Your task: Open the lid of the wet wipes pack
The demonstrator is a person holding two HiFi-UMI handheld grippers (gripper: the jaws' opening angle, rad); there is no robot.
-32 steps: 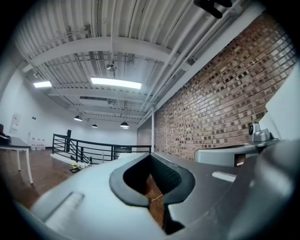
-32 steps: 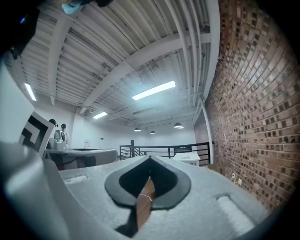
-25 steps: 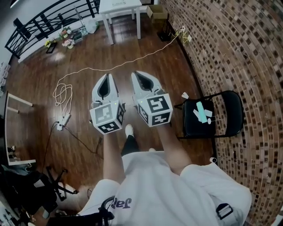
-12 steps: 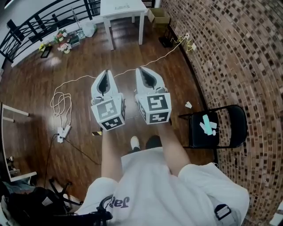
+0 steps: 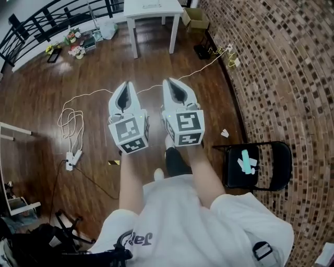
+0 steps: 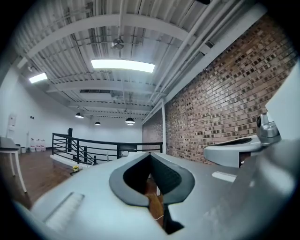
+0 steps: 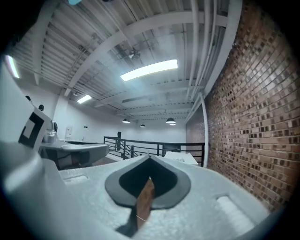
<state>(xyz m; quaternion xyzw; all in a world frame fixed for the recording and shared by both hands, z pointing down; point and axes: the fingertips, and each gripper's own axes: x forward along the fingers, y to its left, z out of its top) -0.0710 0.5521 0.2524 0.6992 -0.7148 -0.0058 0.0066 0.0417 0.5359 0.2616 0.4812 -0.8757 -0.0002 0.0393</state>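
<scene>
The left gripper [image 5: 124, 84] is closed: in the left gripper view its two dark-lined jaws meet at the tips, and nothing sits in the hollow behind them. It is held out in front of the person's body on a bare forearm, pointing forward over the wooden floor [image 5: 47, 104], with its marker cube [image 5: 129, 135] nearest the person. On the floor to its left lie a white power strip [image 5: 73, 158] and a loosely coiled white cable [image 5: 70, 117]; the cable runs on across the floor beyond both grippers. The right gripper [image 5: 173, 82] is just beside the left one, roughly parallel to it and not touching. It is also closed and empty: in the right gripper view the jaw tips touch, and only a strip of floor shows through the gap behind them. Its marker cube [image 5: 187, 128] sits at the rear. Beyond the grippers stands a white table [image 5: 151, 8]. To the right of the right gripper, well apart from it, a black folding chair [image 5: 271, 156] stands near the brick wall [image 5: 292, 78]. The wet wipes pack [image 5: 245, 160] lies on the chair seat. It appears only as a small teal-and-white item, too small to show whether its lid is up or down. Neither gripper is near it. A small white scrap [image 5: 224, 133] lies on the floor just beyond the chair.
</scene>
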